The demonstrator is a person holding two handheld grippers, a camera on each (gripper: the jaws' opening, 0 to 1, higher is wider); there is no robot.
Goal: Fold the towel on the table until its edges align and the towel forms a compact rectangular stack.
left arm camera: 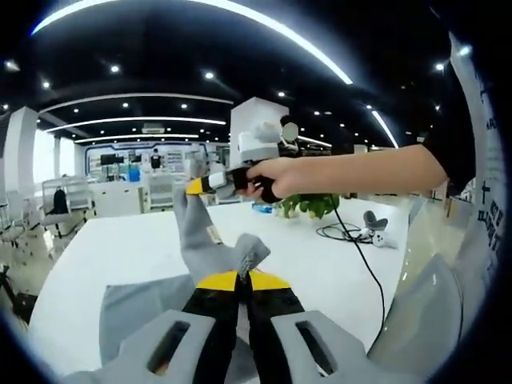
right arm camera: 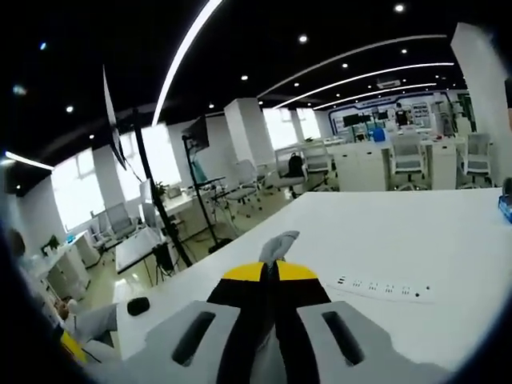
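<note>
towel [left arm camera: 196,240] lower part hidden behind left gripper [left arm camera: 242,278] and cut by the frame bottom; in right gripper view just a grey tip [right arm camera: 278,242] pokes past the jaws; power strip [right arm camera: 384,288] sockets too small to read.

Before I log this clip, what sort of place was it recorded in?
Probably a large open-plan office or lab: rows of desks with office chairs, long strip lights on a dark ceiling, and a big white table carrying a power strip.
</note>
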